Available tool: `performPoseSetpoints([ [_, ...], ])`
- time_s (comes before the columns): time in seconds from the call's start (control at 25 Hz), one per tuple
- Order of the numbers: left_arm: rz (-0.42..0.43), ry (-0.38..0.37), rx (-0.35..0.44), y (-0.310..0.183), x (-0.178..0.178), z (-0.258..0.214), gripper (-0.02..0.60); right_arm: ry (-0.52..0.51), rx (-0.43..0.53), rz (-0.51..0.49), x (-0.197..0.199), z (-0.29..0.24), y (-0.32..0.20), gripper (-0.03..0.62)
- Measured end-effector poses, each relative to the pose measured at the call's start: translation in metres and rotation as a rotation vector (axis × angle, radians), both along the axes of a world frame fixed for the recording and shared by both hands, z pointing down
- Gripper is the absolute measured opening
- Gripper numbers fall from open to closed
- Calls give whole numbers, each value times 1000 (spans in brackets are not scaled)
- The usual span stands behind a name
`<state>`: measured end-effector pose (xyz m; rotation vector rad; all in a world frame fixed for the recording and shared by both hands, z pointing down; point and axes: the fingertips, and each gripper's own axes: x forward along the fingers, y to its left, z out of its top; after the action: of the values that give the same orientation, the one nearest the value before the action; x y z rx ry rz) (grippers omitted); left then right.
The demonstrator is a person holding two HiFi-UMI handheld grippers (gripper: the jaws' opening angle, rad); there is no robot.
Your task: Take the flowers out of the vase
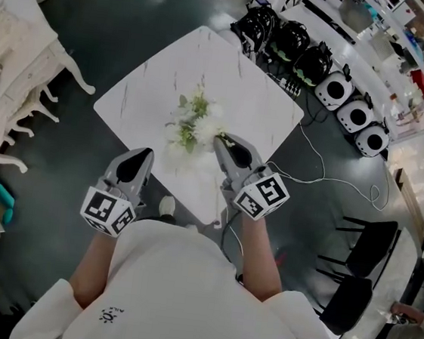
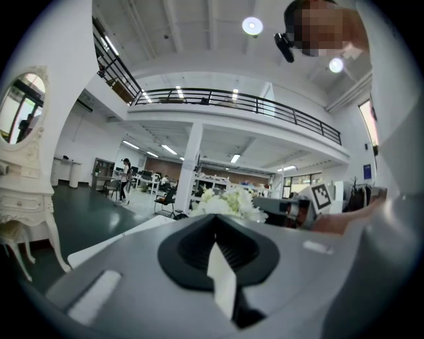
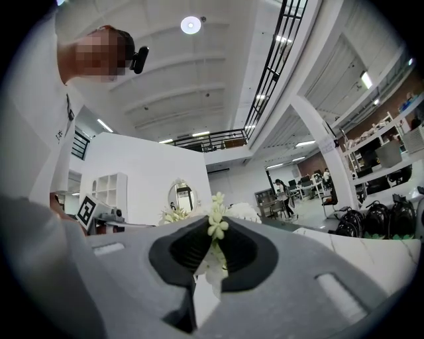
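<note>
Flowers (image 1: 193, 123), one bunch of soft white and pale green blooms with small leaves, stand near the middle of one square counter (image 1: 244, 85) of grey-veined white marble. Of two grey grippers, the right gripper (image 1: 221, 139) has its ribbed black fingers clamped on one thin sprig (image 3: 216, 224) at the bunch's edge. The left gripper (image 1: 147, 152) hovers at the counter's near edge, fingers together and empty.

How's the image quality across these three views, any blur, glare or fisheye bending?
Head view: sharp, evenly lit, though the white flowers nearly wash out against the pale table. Left gripper view: strong fisheye; the left gripper up close is soft. Right gripper view: same bending, ceiling lamp glares.
</note>
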<state>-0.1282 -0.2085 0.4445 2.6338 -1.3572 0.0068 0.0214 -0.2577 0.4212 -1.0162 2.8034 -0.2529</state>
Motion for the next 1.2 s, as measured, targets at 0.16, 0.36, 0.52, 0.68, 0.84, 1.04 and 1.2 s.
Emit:
performPoseSetpoints([
  [0.16, 0, 2, 2, 0, 1, -1, -11, -24, 22, 5, 2, -14, -2, 32],
  [0.36, -1, -1, 5, 2, 1, -2, -11, -64, 52, 4, 1, -31, -3, 32],
  [0.52, -5, -5, 6, 3, 0, -4, -11, -88, 71, 1, 0, -45, -3, 31],
  [0.68, -9, -1, 4, 2, 0, -5, -11, -111, 84, 2, 1, -56, -5, 31],
  [0.84, -9, 2, 7, 1, 1, -5, -11, -130, 100, 1, 2, -65, -6, 29],
  [1.04, -12, 0, 10, 3, 3, -4, -11, -140, 116, -6, 1, -71, -4, 29],
  [1.2, -15, 1, 10, 3, 4, -5, -11, -141, 121, -11, 0, -75, -4, 25],
])
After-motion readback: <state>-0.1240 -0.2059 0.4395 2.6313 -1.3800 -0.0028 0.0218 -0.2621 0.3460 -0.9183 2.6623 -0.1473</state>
